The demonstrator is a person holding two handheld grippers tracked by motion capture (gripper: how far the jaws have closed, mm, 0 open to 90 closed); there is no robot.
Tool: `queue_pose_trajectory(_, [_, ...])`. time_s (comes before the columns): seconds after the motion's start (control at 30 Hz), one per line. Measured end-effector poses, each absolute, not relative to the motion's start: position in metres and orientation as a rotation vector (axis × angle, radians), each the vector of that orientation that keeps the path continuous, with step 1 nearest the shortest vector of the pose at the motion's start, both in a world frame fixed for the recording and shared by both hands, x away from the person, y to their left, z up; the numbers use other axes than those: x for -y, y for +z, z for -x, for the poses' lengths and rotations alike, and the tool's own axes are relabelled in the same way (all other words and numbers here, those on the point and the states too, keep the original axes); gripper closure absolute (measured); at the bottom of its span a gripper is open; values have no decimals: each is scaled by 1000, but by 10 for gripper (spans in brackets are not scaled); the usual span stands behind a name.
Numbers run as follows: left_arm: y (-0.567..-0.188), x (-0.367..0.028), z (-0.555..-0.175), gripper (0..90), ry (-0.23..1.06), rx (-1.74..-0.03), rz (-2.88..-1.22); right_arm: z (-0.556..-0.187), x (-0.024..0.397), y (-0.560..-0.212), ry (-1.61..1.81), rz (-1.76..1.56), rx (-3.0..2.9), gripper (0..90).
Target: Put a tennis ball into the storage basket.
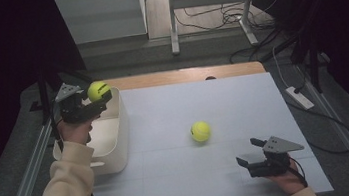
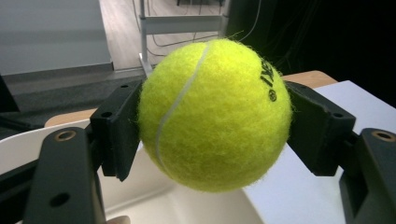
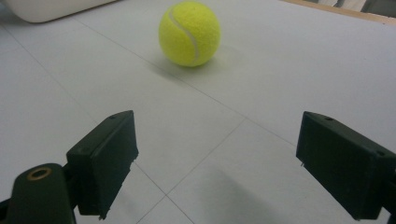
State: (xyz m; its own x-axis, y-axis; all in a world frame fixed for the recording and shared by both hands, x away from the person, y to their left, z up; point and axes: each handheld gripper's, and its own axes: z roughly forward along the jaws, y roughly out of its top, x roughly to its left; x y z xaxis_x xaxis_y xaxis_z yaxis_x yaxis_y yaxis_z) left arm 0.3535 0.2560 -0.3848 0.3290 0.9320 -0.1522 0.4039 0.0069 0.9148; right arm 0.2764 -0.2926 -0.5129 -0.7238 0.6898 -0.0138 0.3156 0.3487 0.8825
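Your left gripper (image 1: pixel 93 104) clamps a fuzzy yellow tennis ball (image 1: pixel 98 90) over the white plastic bin (image 1: pixel 118 145) at nine o'clock. Release next. Your right gripper (image 1: pixel 250 155) rests with fingers spread, the second yellow ball (image 1: pixel 200 131) mid-bench.

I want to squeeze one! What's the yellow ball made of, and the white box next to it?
The ball in the left claw looks like fuzzy felt: loose hairs stick out along its edge, and a smooth white seam curves across it. It is probably rubber underneath, though that part is hidden. The white box looks like smooth matte plastic, with rounded corners and an even thin wall.
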Motion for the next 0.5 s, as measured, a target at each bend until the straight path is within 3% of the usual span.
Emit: queue_pose_trajectory(0.5, [-392,-276,-359,270,673,-1330,-1565,-277,292,-513,1326,-885,-2234,127])
